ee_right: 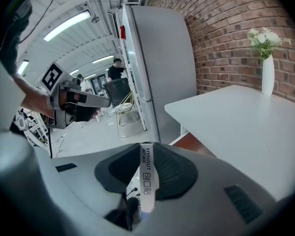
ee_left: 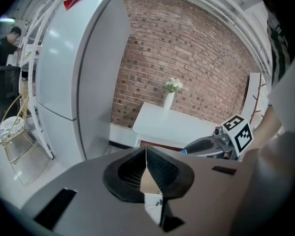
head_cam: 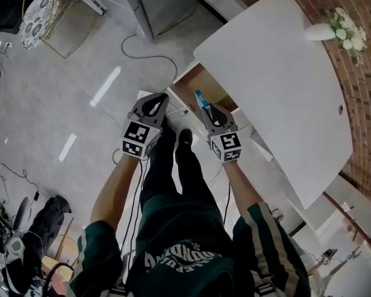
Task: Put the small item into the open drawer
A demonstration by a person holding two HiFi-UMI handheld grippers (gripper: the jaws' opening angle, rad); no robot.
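Observation:
The small item [head_cam: 199,96] is a thin white packet with a blue end and dark print. It stands on edge between the pads of my right gripper [head_cam: 205,109], which is shut on it. In the right gripper view the small item [ee_right: 147,175] fills the gap between the jaws of the right gripper [ee_right: 148,154]. The open drawer [head_cam: 205,82] shows a brown inside under the white table [head_cam: 278,73], just beyond the right gripper's tip. The drawer [ee_right: 192,144] lies ahead and to the right. My left gripper [head_cam: 157,101] hangs beside it over the floor. The left gripper [ee_left: 146,160] is shut, with nothing held.
A white vase of flowers [head_cam: 343,33] stands at the table's far corner by a brick wall. A tall grey fridge [head_cam: 154,5] is left of the table, with a cable [head_cam: 148,54] looping on the floor. The person's shoes [head_cam: 184,136] are between the grippers.

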